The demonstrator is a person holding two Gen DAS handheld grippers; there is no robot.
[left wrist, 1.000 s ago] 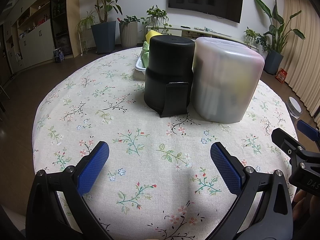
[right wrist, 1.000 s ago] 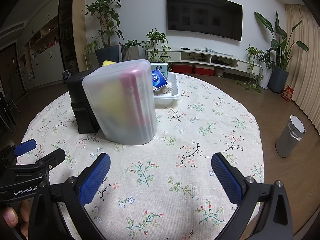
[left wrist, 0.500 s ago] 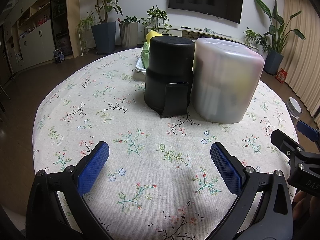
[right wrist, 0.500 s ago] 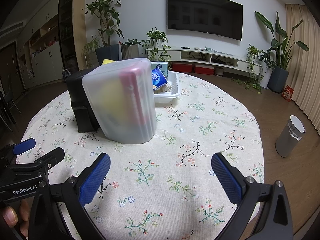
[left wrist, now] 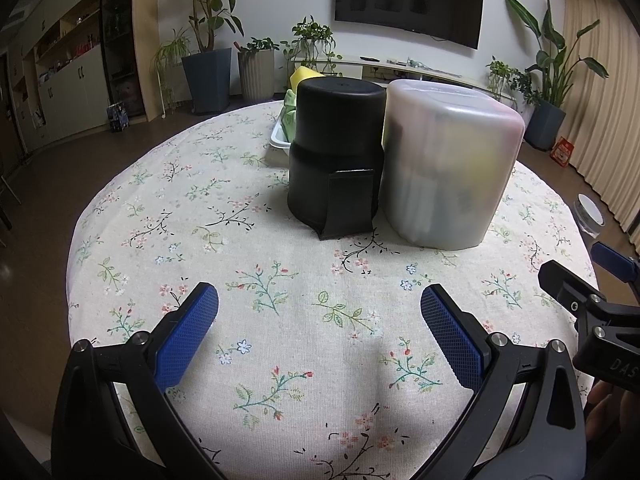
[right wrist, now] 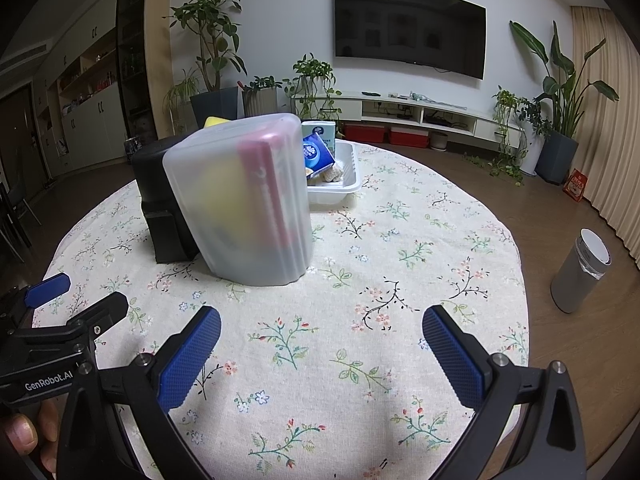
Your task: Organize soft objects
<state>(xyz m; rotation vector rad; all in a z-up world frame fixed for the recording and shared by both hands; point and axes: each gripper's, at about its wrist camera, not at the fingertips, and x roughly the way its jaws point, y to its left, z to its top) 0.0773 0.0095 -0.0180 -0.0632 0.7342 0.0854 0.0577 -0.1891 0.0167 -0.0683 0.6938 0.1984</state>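
Round table (left wrist: 132, 216) under a floral cloth; both grippers low over its near edge, well short of the containers. Left gripper (left wrist: 319, 322): jaws spread wide, nothing between the blue pads but cloth. Right gripper (right wrist: 321, 344): same, jaws wide apart and empty. Black container (left wrist: 334, 156) and frosted translucent container (left wrist: 448, 164) stand upside down, side by side and touching, mid-table. Left wrist view takes them head-on; the white tray (left wrist: 278, 140) behind shows only as a corner, with a bit of green soft stuff (left wrist: 289, 120) and a yellow sponge-like piece (left wrist: 306, 76) peeking past the black container. Right wrist view opens up the tray (right wrist: 348, 168): blue-and-white tissue packs (right wrist: 318, 152) standing in it, plus a pale lumpy item (right wrist: 332, 174) I cannot identify. Through the frosted wall, right view gives a pink upright shape (right wrist: 266, 184) and a yellow mass (right wrist: 226, 196); contents otherwise too blurred to name. Black container opaque, contents hidden. Each view catches the other gripper at its edge, cut off. Fingers (right wrist: 28, 434) of the hand on the left gripper show at bottom left in the right view. Grey bin (right wrist: 580, 270) on the floor right of the table, clear only in the right view.
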